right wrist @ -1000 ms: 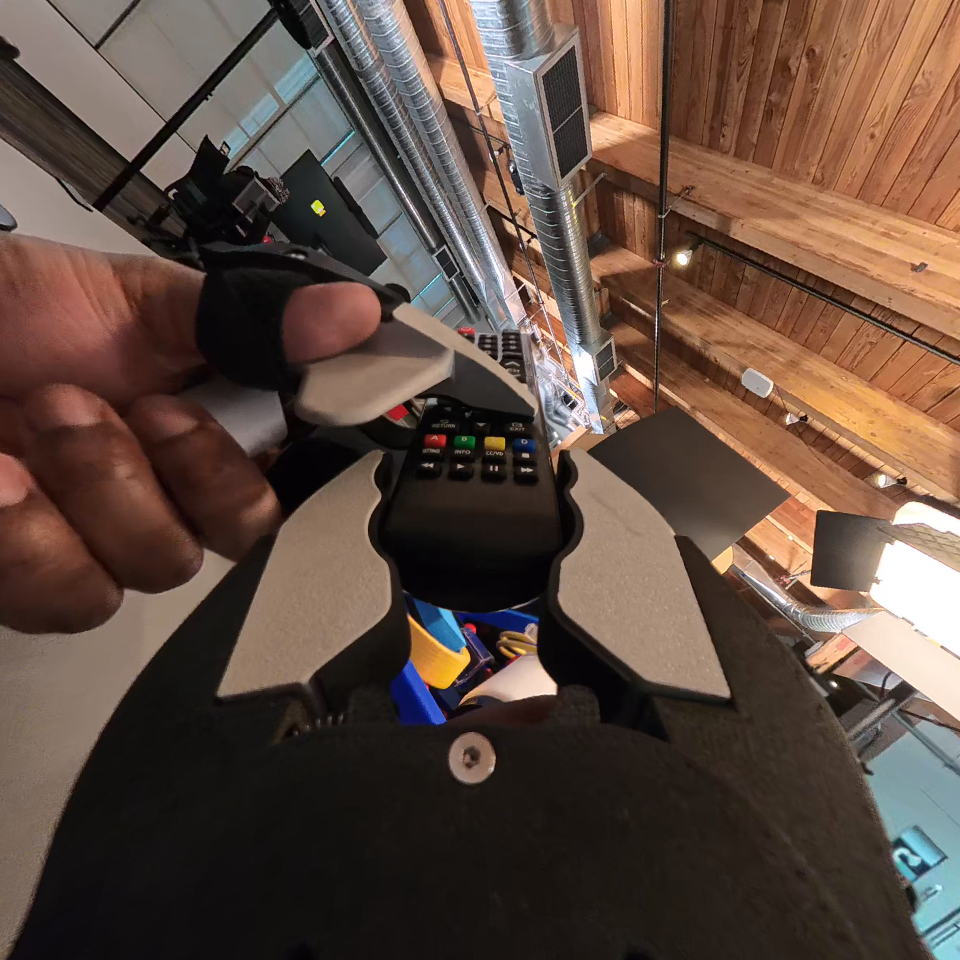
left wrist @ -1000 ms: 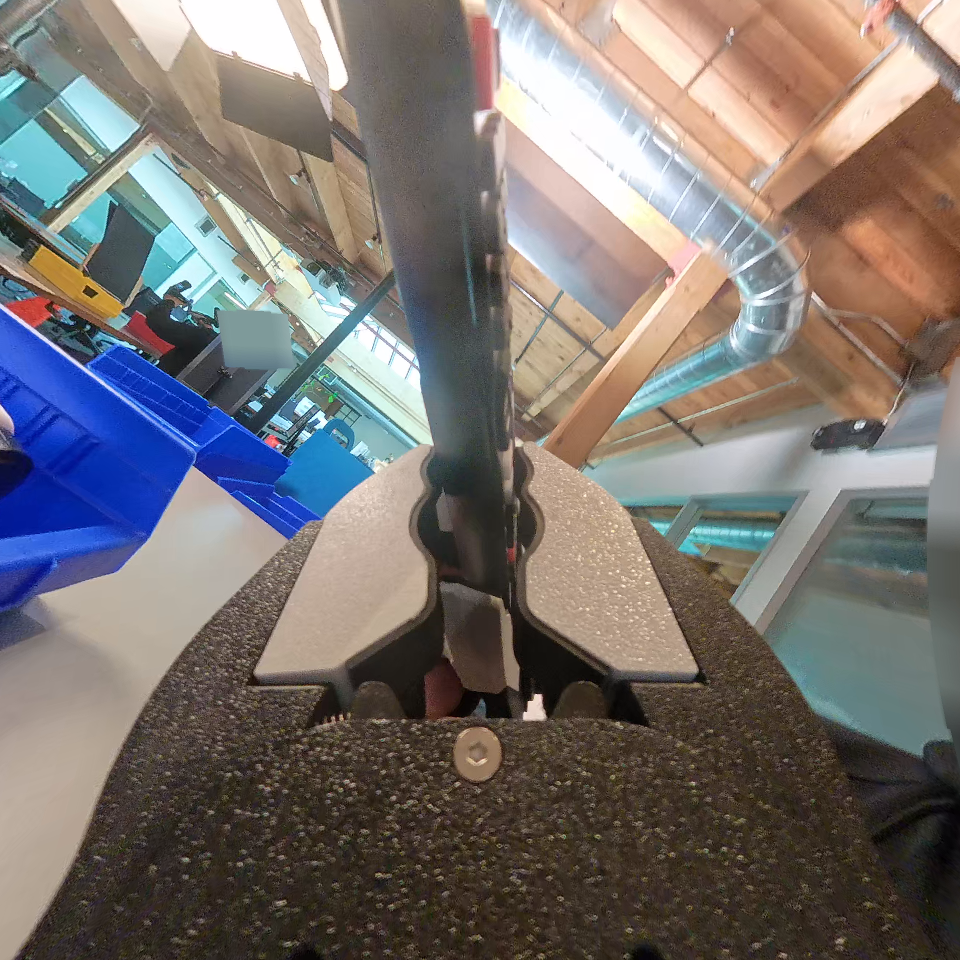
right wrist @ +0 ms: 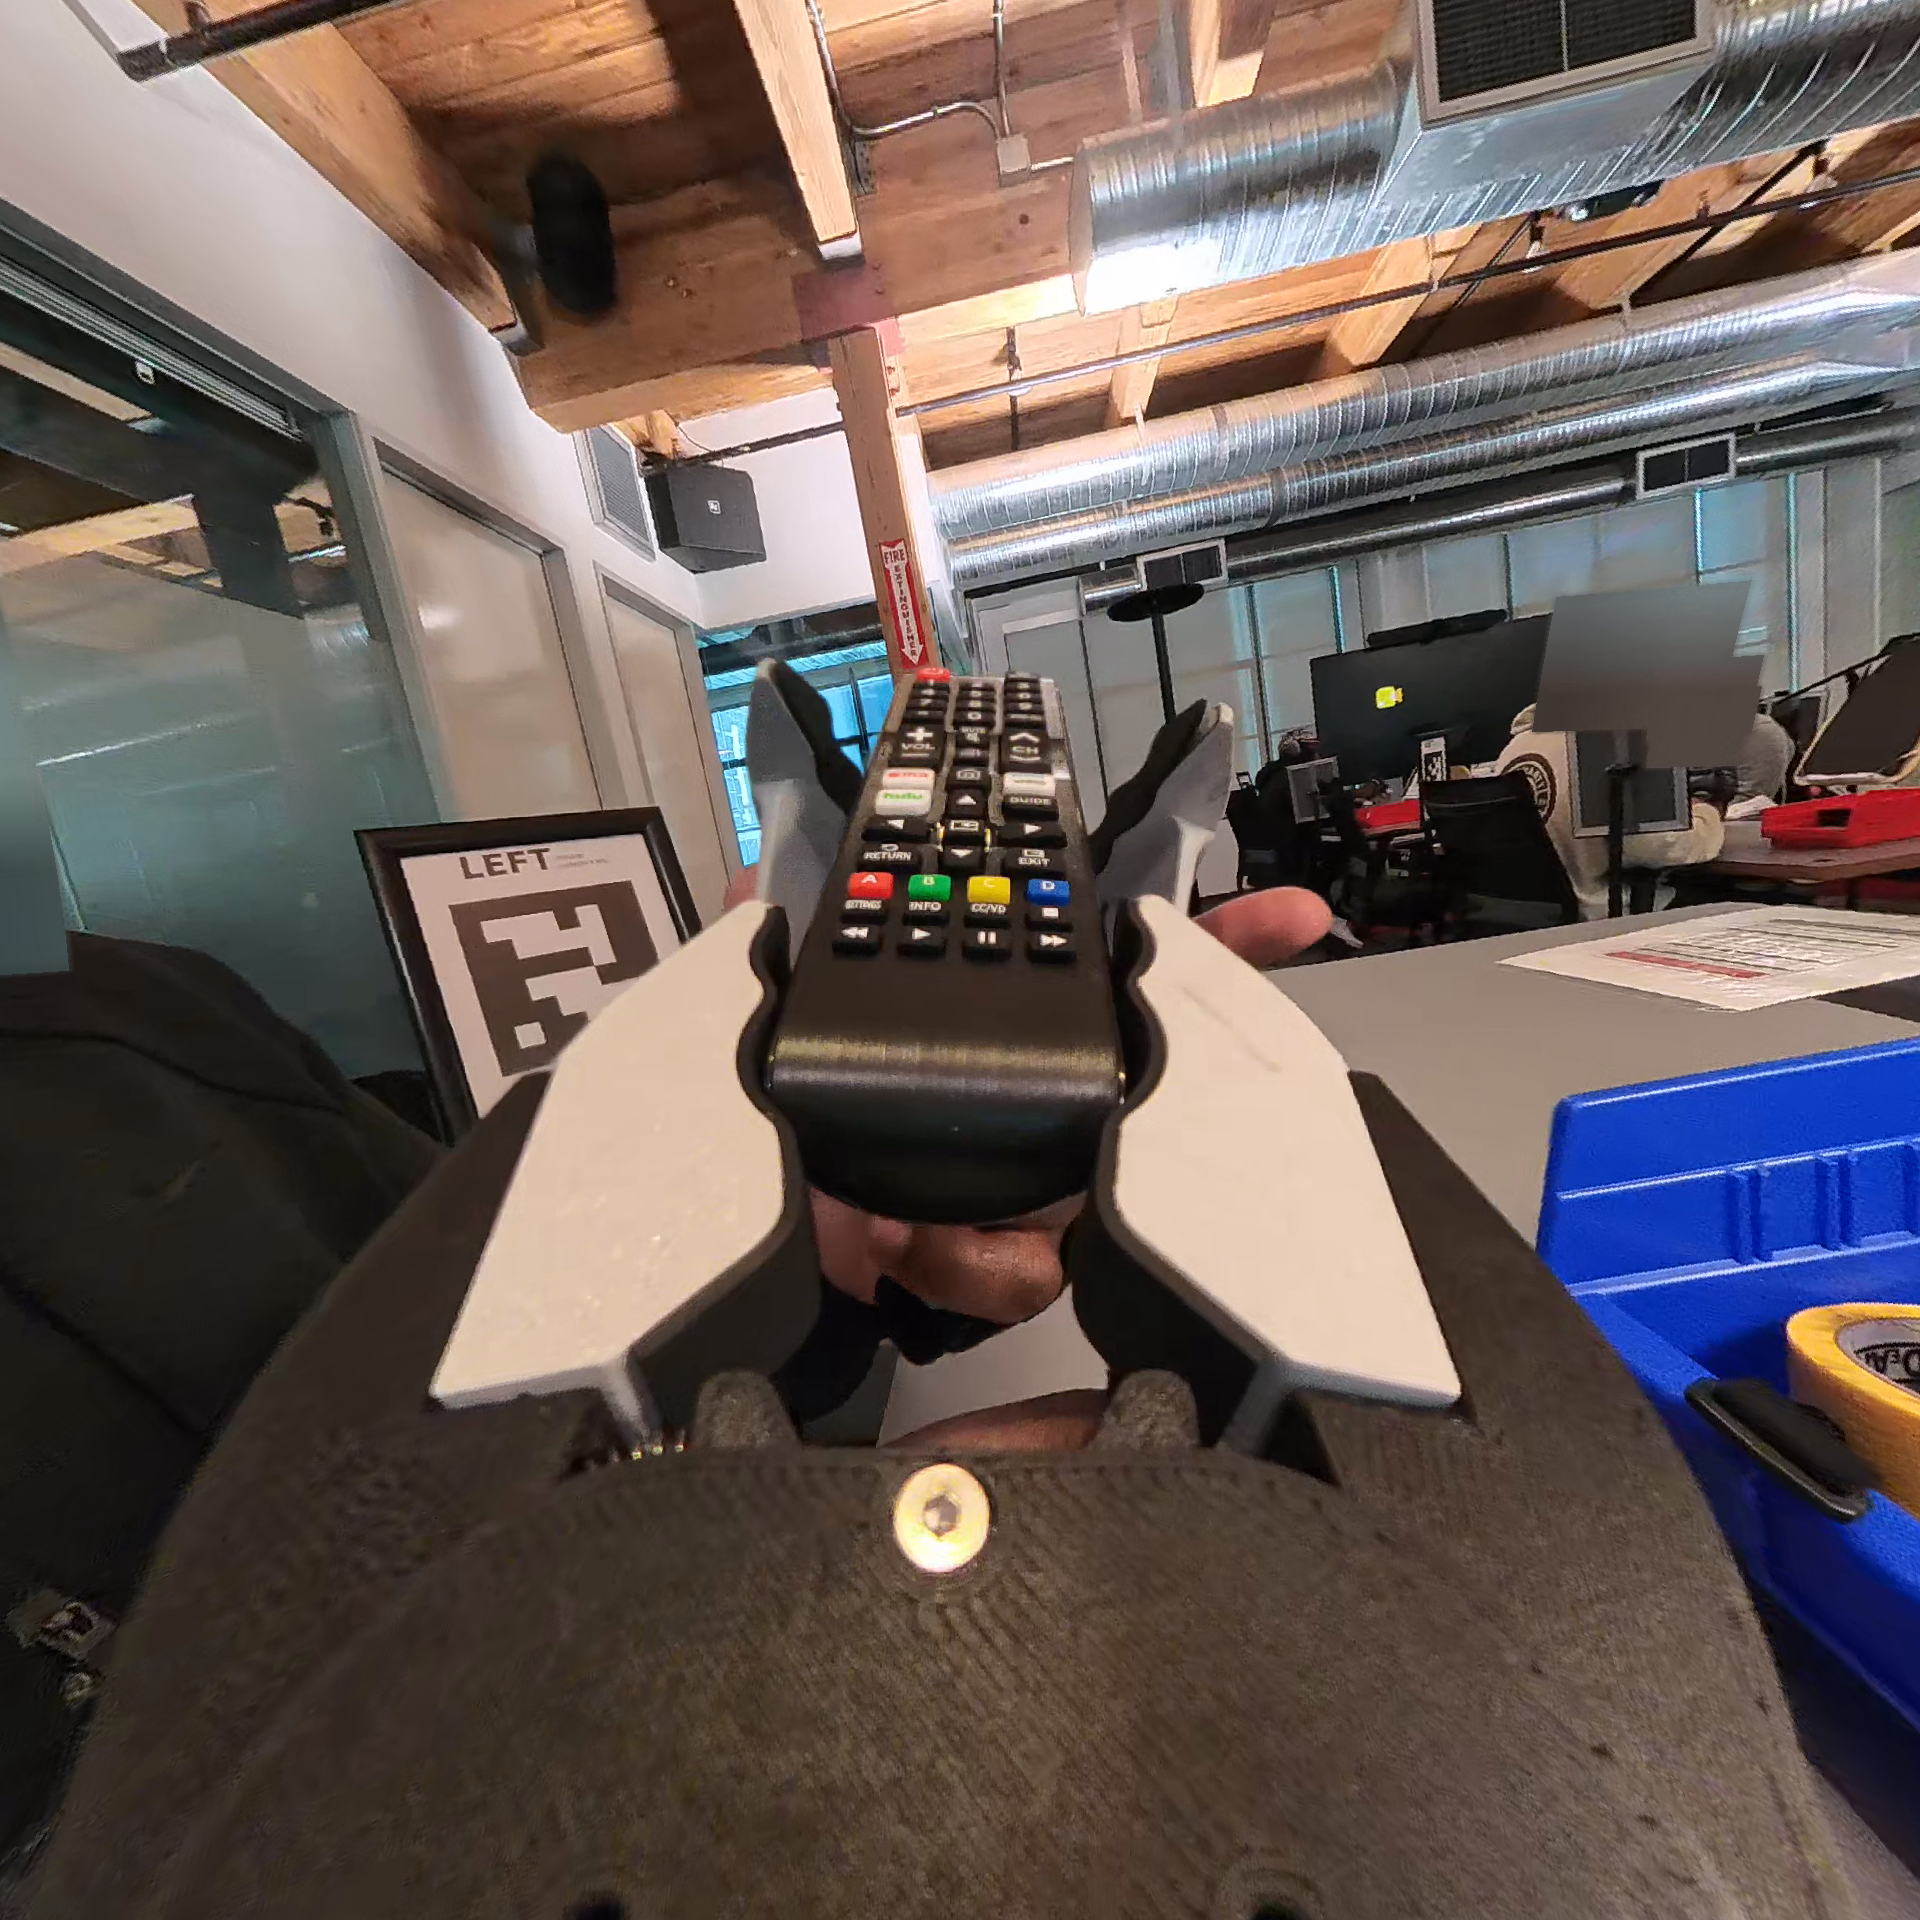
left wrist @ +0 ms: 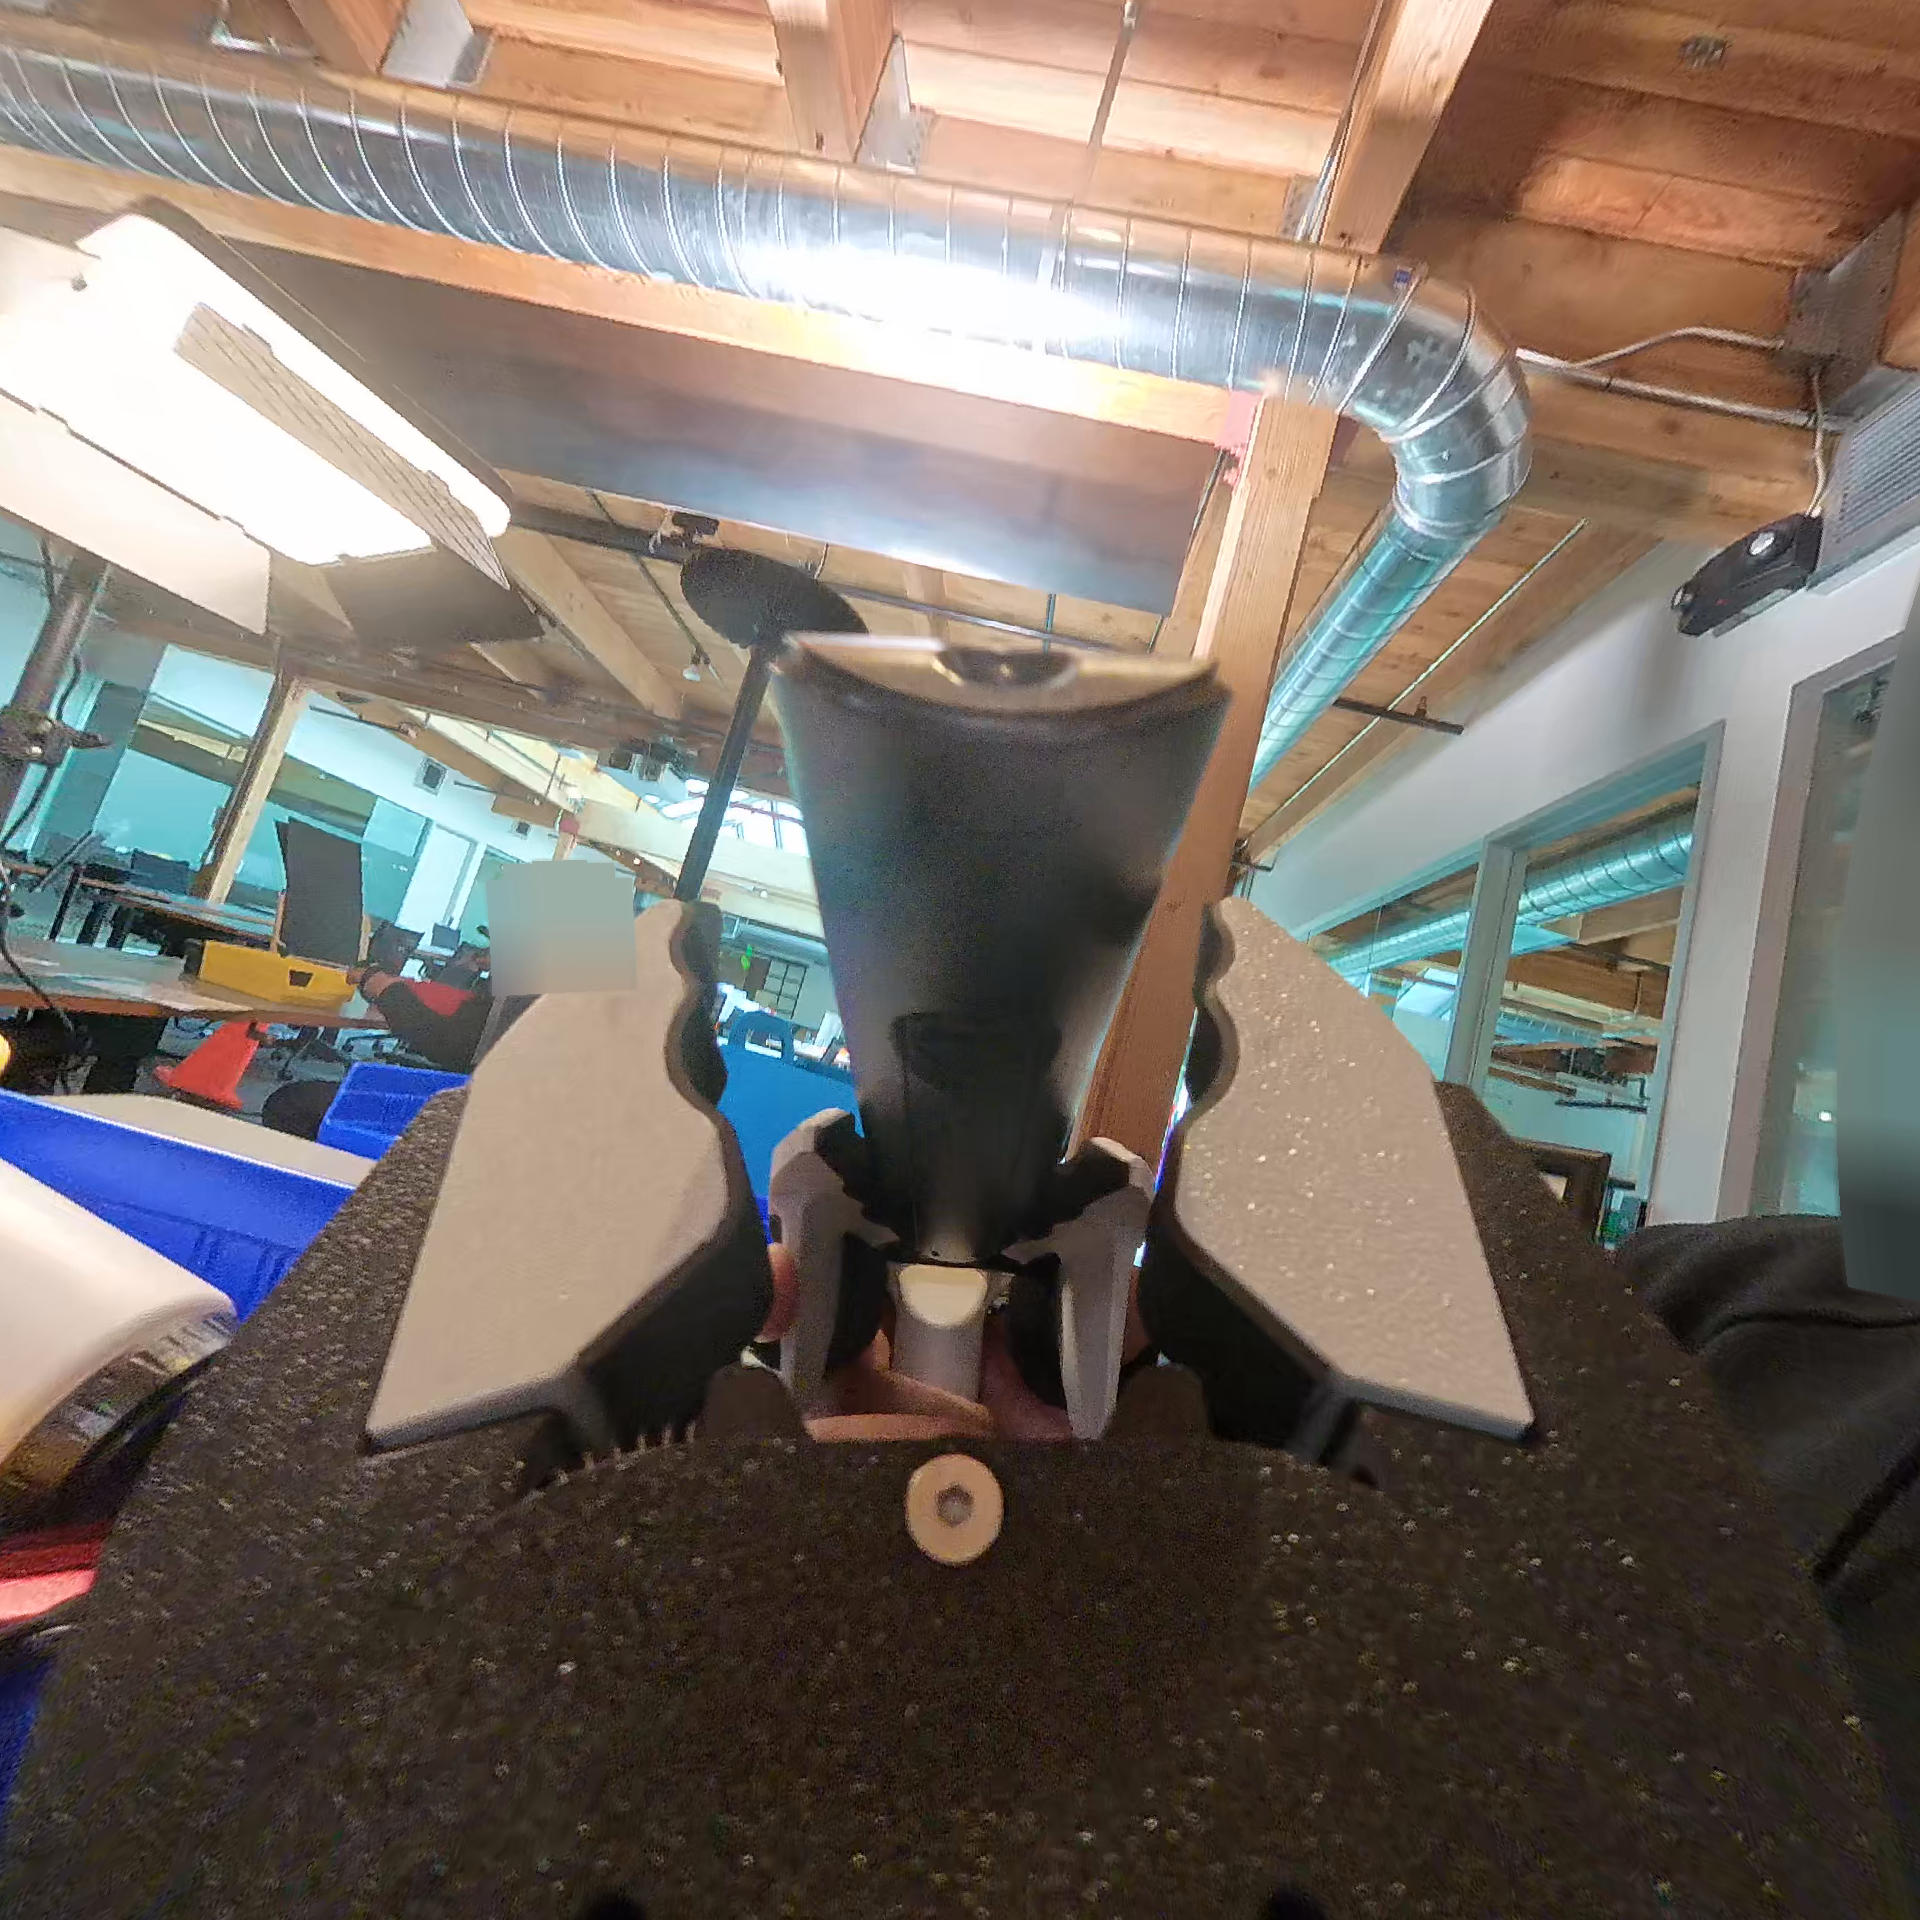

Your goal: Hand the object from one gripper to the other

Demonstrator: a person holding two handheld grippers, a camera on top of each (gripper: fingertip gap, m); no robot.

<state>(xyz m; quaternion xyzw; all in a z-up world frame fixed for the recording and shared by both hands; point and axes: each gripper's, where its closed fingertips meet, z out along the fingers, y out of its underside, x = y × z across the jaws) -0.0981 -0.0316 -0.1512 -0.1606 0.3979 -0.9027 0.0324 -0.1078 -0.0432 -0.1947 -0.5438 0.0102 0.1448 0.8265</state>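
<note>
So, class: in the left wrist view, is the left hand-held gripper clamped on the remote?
No: the left hand-held gripper stands open, clear of the remote.

My right gripper (right wrist: 943, 997): pale grey fingers on a speckled black body. Remote (right wrist: 951, 904) black, with one row of red, green, yellow and blue buttons. Bin (right wrist: 1704, 1216) at the tabletop's right edge bright blue; tape roll (right wrist: 1860, 1382) inside it yellow. Tabletop (right wrist: 1455, 1029) grey.
</note>
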